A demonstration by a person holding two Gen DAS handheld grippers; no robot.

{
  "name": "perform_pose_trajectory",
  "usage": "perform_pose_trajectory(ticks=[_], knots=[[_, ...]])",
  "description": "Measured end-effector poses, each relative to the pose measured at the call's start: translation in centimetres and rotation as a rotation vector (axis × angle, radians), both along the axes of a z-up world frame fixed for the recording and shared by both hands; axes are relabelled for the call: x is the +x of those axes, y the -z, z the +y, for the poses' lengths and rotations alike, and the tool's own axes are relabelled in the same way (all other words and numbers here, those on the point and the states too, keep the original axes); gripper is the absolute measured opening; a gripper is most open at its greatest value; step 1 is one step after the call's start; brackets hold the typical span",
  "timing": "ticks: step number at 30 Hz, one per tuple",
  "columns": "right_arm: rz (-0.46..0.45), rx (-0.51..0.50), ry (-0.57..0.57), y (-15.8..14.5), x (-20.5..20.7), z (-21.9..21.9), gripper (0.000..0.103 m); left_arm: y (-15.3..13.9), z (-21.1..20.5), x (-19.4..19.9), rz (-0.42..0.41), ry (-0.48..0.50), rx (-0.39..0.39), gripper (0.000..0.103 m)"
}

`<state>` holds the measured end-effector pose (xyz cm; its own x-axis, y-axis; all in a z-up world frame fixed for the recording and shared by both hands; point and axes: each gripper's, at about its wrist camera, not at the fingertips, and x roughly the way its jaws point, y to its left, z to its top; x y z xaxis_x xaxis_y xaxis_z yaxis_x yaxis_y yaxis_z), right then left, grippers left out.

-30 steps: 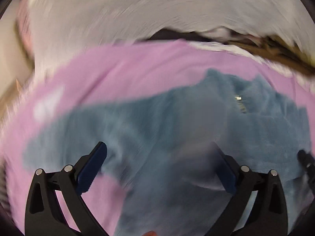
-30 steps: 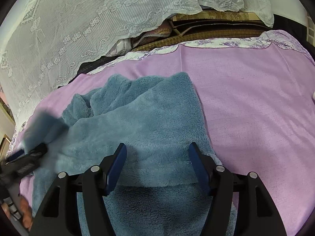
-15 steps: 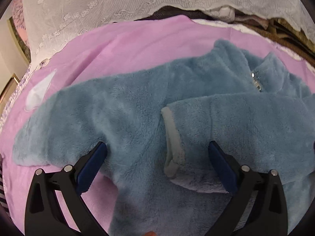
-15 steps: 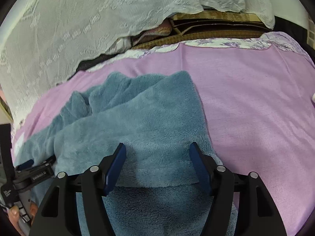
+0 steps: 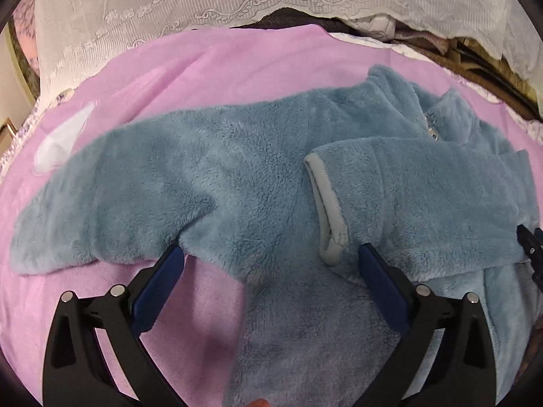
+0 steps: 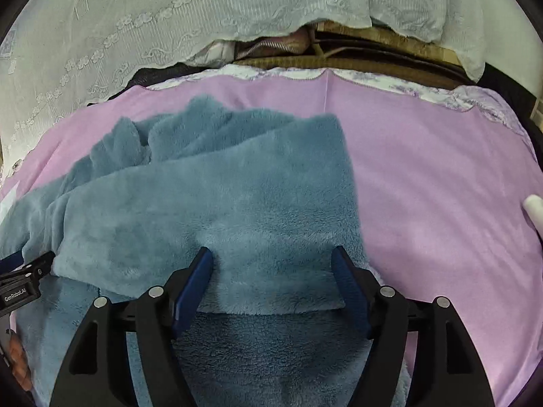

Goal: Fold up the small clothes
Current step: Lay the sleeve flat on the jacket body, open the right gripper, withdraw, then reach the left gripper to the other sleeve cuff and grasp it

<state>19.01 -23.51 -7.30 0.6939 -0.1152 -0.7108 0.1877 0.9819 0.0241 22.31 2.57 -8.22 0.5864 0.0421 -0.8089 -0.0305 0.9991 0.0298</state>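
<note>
Across the pink bedspread (image 5: 258, 57) lies the blue fleece jacket (image 5: 244, 183), front up, and we judge the fold to be partway through: one sleeve is already laid across the chest, its grey cuff (image 5: 327, 210) resting near the middle of the body, while the other sleeve (image 5: 88, 196) is stretched flat out to the side, not yet folded. Our left gripper (image 5: 271, 261) hangs over the lower edge of the body with its jaws spread wide; the near pad sits by the armpit of the outstretched sleeve and the far pad just beside the cuff, and neither pinches any cloth. Our right gripper (image 6: 273, 268) has just been opening its jaws; they straddle the hem of the folded-over flap with fleece between them, but the pads do not press on it, so we take that side as released. Next, we think, the outstretched sleeve needs picking up near its end and carrying across the chest, which calls for a reach away from the cuff. Beyond the bed a white lace cover (image 5: 210, 3) drapes over stored things, well clear. A pale patch (image 5: 62, 142) on the bedspread sits just beside the outstretched sleeve, and a white object (image 6: 534, 208) peeks in at the far edge; neither blocks the fold.
</note>
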Motion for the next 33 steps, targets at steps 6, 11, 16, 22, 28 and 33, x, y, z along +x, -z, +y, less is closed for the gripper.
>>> perform_pose_trajectory(ticks=[6,11,16,22,28,33], knots=[[-0.060,-0.041,0.021,-0.9,-1.2,0.1,0.074,-0.8,2.5,-2.2,-0.039,-0.027,-0.110,0.099],[-0.139,-0.113,0.043,-2.2,-2.7,0.9,0.074,-1.8,4.4,-3.4,-0.061,-0.054,-0.085,0.099],[-0.231,-0.163,0.051,-3.7,-4.8,1.6,0.074,-2.1,6.7,-5.1,-0.066,-0.058,-0.005,0.099],[-0.291,-0.189,0.061,-4.9,-7.5,2.4,0.077,-1.6,11.1,-7.3,-0.047,-0.064,-0.021,0.099],[-0.302,-0.184,0.053,-5.4,-9.7,3.2,0.077,-0.9,15.9,-9.1,-0.027,-0.122,-0.139,0.099],[-0.312,-0.191,0.041,-5.6,-11.2,4.3,0.077,-1.1,18.1,-9.4,-0.033,-0.162,-0.206,0.099]])
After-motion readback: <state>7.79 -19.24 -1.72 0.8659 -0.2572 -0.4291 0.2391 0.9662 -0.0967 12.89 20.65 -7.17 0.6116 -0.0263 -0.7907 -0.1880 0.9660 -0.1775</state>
